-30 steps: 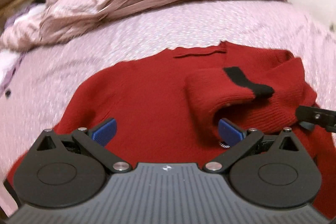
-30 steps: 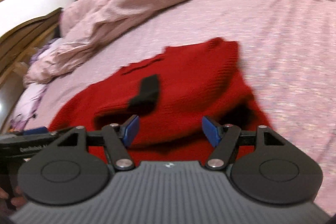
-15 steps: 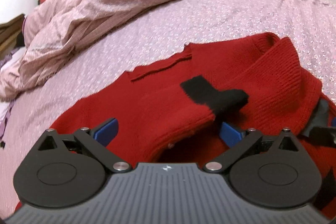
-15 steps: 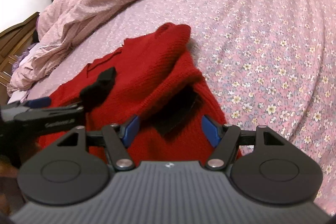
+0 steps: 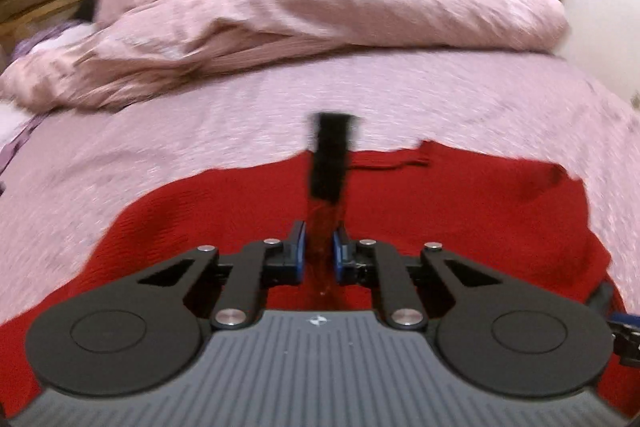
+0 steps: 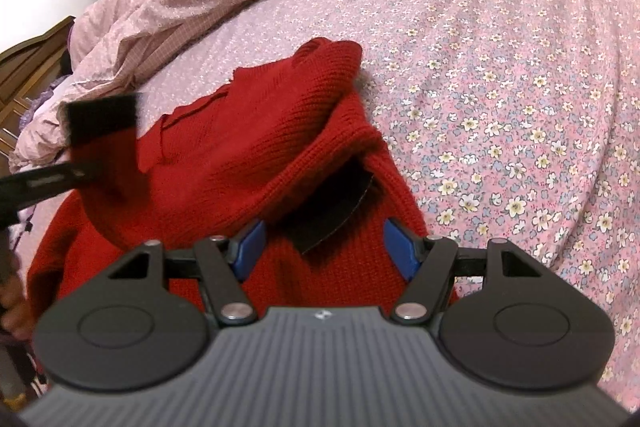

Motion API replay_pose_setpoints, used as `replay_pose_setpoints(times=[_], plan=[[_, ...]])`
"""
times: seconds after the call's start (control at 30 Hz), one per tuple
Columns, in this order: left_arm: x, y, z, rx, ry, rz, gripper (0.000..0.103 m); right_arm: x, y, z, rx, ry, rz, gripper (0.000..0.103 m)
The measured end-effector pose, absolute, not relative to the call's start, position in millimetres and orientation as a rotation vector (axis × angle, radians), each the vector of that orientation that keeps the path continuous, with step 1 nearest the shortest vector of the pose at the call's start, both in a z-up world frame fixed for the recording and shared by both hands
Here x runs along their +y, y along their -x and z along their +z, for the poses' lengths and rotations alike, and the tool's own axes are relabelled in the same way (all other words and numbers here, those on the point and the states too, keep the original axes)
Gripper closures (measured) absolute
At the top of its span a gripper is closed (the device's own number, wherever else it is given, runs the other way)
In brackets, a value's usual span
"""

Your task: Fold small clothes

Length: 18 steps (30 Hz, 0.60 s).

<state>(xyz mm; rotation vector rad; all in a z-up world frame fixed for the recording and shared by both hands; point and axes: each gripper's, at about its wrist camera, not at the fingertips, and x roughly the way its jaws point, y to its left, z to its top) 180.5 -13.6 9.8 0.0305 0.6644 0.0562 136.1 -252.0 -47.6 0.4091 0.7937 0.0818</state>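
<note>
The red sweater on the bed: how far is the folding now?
Done: the right sleeve lies folded across the red sweater.
In hand: the left gripper is shut on the left sleeve, its black cuff raised. The right gripper is open.
Left: laying this sleeve down and folding the body.

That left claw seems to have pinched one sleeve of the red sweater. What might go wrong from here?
The left gripper holds the sleeve by a thin pinch near its black cuff, so the knit might slip out mid-fold. Pulling the sleeve could also drag the whole red sweater across the flowered bedspread and undo the fold already made. The right gripper is open over the other cuff, pinning nothing down.
</note>
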Motion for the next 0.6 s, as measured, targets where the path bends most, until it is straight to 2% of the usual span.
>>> replay_pose_setpoints(times=[0.2, 0.4, 0.5, 0.57, 0.6], plan=[[31, -165, -7, 0.740, 0.105, 0.128, 0.087, -251, -138, -48, 0.796, -0.401, 0.075, 0.035], [52, -151, -37, 0.832, 0.125, 0.132, 0.085, -250, -138, -48, 0.798, -0.386, 0.075, 0.035], [59, -144, -39, 0.831, 0.140, 0.109, 0.076, -252, -138, -49, 0.799, -0.389, 0.076, 0.036], [64, -142, -35, 0.820, 0.148, 0.100, 0.067, -252, -138, -49, 0.799, -0.387, 0.076, 0.036], [68, -140, -32, 0.809, 0.152, 0.097, 0.059, -252, -139, -49, 0.800, -0.385, 0.074, 0.036]])
